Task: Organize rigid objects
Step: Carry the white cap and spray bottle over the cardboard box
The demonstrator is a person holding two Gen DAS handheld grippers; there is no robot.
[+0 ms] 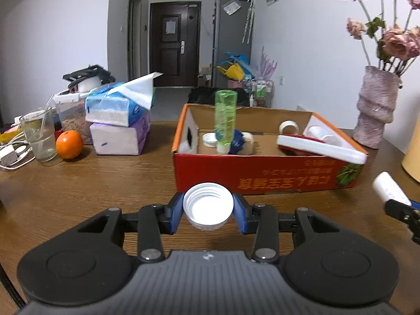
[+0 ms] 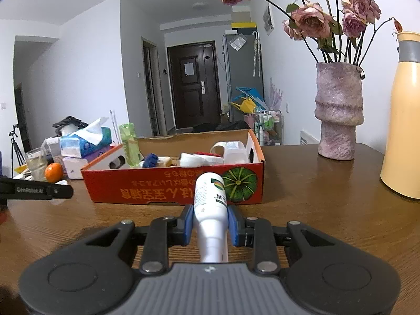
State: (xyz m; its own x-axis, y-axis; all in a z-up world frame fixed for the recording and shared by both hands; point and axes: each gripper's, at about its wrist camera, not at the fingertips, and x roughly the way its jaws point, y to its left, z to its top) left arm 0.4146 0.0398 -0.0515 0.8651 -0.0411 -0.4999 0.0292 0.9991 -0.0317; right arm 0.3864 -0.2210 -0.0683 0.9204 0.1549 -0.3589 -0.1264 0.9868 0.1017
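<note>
My left gripper (image 1: 208,211) is shut on a white screw cap (image 1: 208,204), its open threaded side facing the camera, held above the wooden table just before the red cardboard box (image 1: 262,176). My right gripper (image 2: 210,221) is shut on a white bottle (image 2: 210,199) that points forward at the same box (image 2: 170,189). The bottle and right gripper also show at the right edge of the left wrist view (image 1: 391,189). Inside the box stand a green bottle (image 1: 225,120), a white cap (image 1: 209,139), a tape roll (image 1: 288,127) and a white lid (image 1: 323,149).
Tissue packs (image 1: 120,120), an orange (image 1: 69,144), a glass (image 1: 39,137) and cables lie at the table's left. A pink vase with dried roses (image 2: 338,110) and a yellow flask (image 2: 404,120) stand at the right. The left gripper's body (image 2: 36,190) shows at left in the right wrist view.
</note>
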